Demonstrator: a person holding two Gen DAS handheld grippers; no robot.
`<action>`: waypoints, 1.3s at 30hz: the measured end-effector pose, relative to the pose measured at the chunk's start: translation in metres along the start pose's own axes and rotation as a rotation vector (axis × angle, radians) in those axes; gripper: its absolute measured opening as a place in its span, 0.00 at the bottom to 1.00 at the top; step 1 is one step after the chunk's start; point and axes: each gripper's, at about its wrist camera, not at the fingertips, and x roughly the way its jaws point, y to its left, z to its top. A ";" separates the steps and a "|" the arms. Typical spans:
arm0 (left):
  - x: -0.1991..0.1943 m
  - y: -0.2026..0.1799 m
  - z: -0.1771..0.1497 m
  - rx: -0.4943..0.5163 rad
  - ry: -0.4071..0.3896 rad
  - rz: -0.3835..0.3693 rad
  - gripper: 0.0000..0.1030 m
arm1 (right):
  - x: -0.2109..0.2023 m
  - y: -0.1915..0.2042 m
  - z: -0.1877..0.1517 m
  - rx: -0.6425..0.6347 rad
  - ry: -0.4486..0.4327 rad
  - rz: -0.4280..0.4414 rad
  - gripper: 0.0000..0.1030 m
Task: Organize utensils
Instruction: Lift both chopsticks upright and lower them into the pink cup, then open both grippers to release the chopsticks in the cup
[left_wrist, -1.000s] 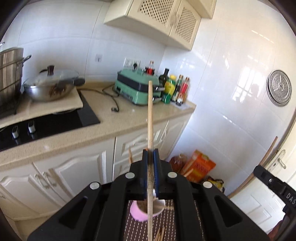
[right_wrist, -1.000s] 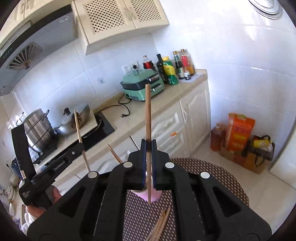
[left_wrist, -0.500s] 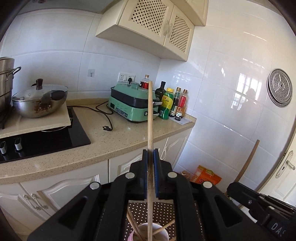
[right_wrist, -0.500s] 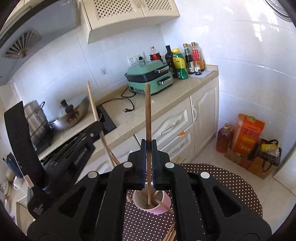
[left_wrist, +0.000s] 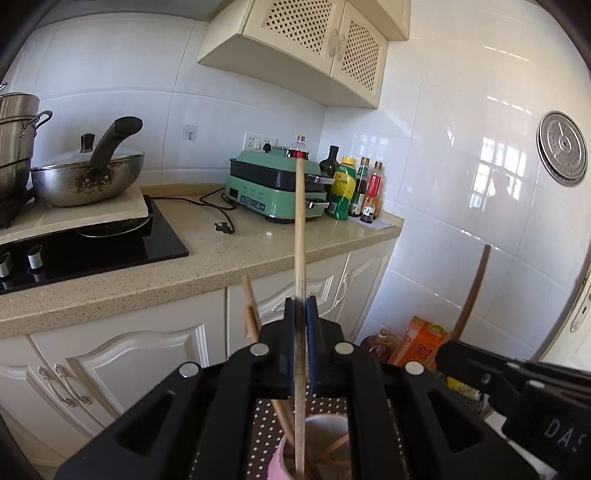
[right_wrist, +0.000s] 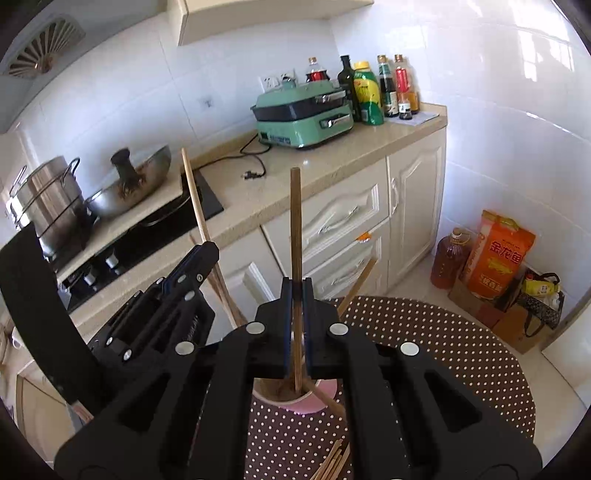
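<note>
Leaning chopsticks (right_wrist: 354, 286) perhaps crowding cup (right_wrist: 314, 400)

Left gripper (left_wrist: 300, 306) jaws clamped, right gripper (right_wrist: 296, 284) jaws clamped, side by side

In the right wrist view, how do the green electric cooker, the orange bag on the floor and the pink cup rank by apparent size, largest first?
1. Green electric cooker, widest.
2. Orange bag.
3. Pink cup, though the right gripper hides much of it.
The cup is nearest the camera, so its rank is unsure.

Two grippers (left_wrist: 300, 314) (right_wrist: 296, 291), each clamping one chopstick (left_wrist: 300, 229) (right_wrist: 295, 221); one pink cup (right_wrist: 314, 400); one wok (left_wrist: 88, 177); five bottles (right_wrist: 365, 92); one green cooker (right_wrist: 303, 114).
</note>
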 end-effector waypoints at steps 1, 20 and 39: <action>-0.002 0.001 -0.004 0.006 0.011 0.000 0.07 | 0.001 0.001 -0.003 -0.004 0.007 -0.002 0.05; -0.014 0.013 -0.039 0.118 0.174 -0.001 0.08 | 0.027 0.014 -0.027 0.003 0.137 -0.026 0.06; -0.083 0.019 0.016 0.173 0.116 0.032 0.42 | -0.053 0.030 0.006 0.033 0.069 -0.044 0.62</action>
